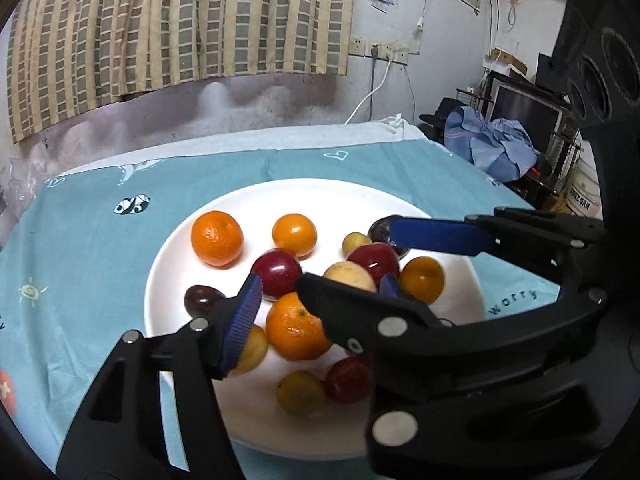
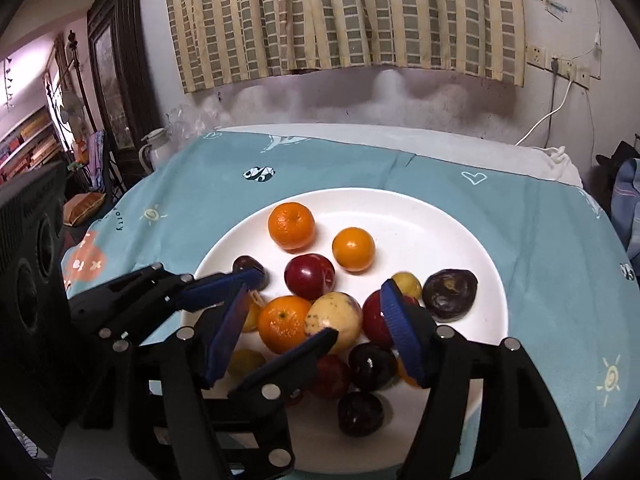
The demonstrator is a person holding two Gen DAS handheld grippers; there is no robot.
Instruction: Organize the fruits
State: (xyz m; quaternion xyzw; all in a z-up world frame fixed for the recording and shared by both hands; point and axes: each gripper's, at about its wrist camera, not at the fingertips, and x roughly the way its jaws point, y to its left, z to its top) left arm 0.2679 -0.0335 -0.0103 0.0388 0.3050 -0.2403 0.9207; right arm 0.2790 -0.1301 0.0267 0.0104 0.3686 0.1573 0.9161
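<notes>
Both grippers sit low over the near half of the white plate [image 1: 168,280], which rests on a teal cloth [image 1: 80,240] covering the table. All the fruit visible is on the plate, mixed: oranges, red plums, yellow plums, dark purple ones.

Left gripper [image 1: 320,286]: jaws parted, nothing clamped. A big orange [image 1: 294,326] sits in the gap between the blue pads [image 1: 244,320], but the pads don't press it. A yellow plum [image 1: 252,350] lies right behind the left pad.

Right gripper [image 2: 316,320]: also released, holding nothing. In its own view, the same orange and a pale yellow fruit [image 2: 336,320] lie between the fingers. A red plum [image 2: 374,318] is at the right pad, partly hidden by it. In the left view, the right gripper's far finger reaches past a dark plum [image 1: 380,228] at the far right of the plate.

Step, my read: fruit is delivered to the plate and both hands are free. No sorting by kind is evident yet; two oranges sit far left, the rest cluster near centre.

Next move, a judgement: pick one fruit per hand. The cluster is tight, with the orange, the pale fruit and the red plum touching or nearly so. Closing here risks pinching two at once or rolling a neighbour. Come in with the fingers straddling one fruit only, or start with the loners at the edges.
</notes>
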